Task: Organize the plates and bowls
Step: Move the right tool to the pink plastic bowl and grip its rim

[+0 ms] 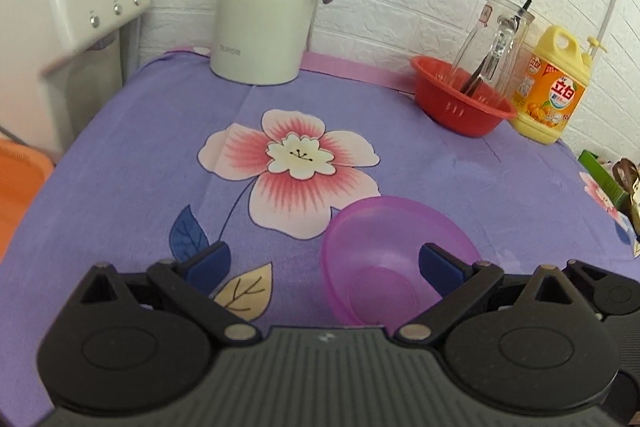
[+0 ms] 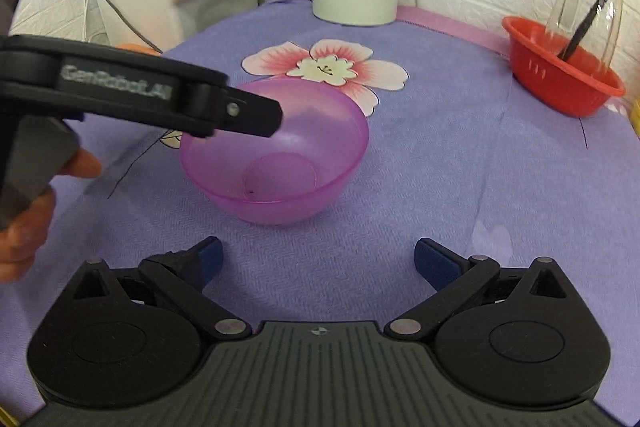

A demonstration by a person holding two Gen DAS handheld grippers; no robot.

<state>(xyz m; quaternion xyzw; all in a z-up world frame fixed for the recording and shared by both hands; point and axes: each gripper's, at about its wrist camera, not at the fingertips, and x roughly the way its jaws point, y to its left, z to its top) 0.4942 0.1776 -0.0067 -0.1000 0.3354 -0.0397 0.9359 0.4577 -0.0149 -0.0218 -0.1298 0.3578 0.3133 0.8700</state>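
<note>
My left gripper (image 1: 324, 263) gapes, one finger inside the purple bowl (image 1: 384, 247); my right gripper (image 2: 318, 261) gapes, bowl at twelve o'clock.

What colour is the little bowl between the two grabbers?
The bowl is translucent purple-pink; the right wrist view shows it best.
</note>
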